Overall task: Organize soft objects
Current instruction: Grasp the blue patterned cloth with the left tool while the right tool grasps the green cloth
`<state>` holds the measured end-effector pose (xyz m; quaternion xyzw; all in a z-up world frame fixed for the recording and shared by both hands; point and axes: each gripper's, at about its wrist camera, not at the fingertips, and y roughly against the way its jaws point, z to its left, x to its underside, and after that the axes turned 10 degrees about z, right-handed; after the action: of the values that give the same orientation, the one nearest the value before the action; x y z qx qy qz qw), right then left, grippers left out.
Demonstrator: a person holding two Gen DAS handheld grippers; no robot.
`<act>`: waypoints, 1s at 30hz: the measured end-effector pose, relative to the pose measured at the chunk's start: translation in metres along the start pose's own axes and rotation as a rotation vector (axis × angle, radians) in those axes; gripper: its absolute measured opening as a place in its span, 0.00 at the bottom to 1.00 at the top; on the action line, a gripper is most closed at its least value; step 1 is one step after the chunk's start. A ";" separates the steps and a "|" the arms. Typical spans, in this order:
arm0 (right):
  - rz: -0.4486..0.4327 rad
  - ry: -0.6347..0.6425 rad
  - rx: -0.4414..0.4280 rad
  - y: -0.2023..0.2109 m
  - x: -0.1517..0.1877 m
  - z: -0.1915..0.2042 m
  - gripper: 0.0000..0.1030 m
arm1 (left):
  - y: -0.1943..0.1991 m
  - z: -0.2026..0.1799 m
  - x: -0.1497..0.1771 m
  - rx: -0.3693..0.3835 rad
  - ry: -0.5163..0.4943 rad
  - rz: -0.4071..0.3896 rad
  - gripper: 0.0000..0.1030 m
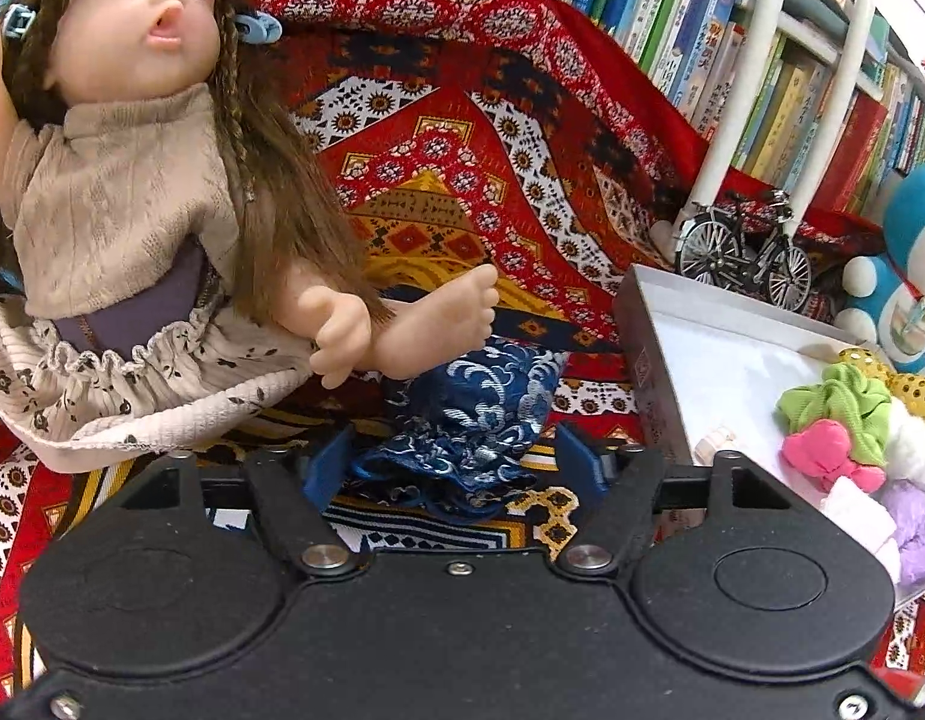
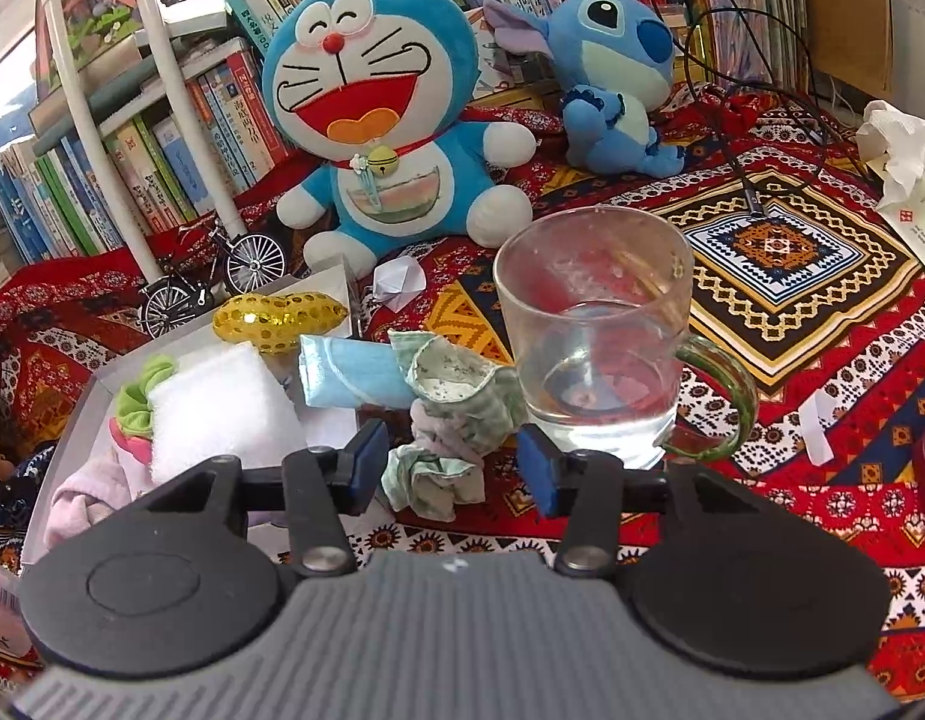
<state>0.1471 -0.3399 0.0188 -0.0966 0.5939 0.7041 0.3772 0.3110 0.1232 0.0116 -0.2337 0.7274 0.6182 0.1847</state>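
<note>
In the left wrist view a blue brocade pouch (image 1: 471, 420) lies on the patterned cloth, its near end between the open fingers of my left gripper (image 1: 456, 468). A grey box (image 1: 648, 348) at the right holds green (image 1: 834, 408), pink (image 1: 822, 450) and purple soft items. In the right wrist view my right gripper (image 2: 450, 462) is open around a crumpled green-white cloth (image 2: 456, 402). A light blue folded cloth (image 2: 348, 375) lies by the box (image 2: 78, 420), which holds a white pad (image 2: 222, 402) and a gold sequin piece (image 2: 279, 315).
A doll (image 1: 132, 180) sits left of the pouch, its foot over it. A glass mug (image 2: 594, 324) stands right of the cloth. Doraemon (image 2: 378, 120) and Stitch (image 2: 612, 90) plush toys, a toy bicycle (image 2: 216, 276), a white pole and books stand behind.
</note>
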 end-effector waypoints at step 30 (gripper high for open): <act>0.040 -0.082 -0.029 -0.022 -0.002 0.006 0.48 | 0.067 0.003 0.017 0.010 -0.054 -0.108 0.28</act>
<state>0.1646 -0.3354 0.0048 -0.0613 0.5695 0.7233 0.3857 0.2587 0.1329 0.0565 -0.2547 0.7116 0.6098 0.2385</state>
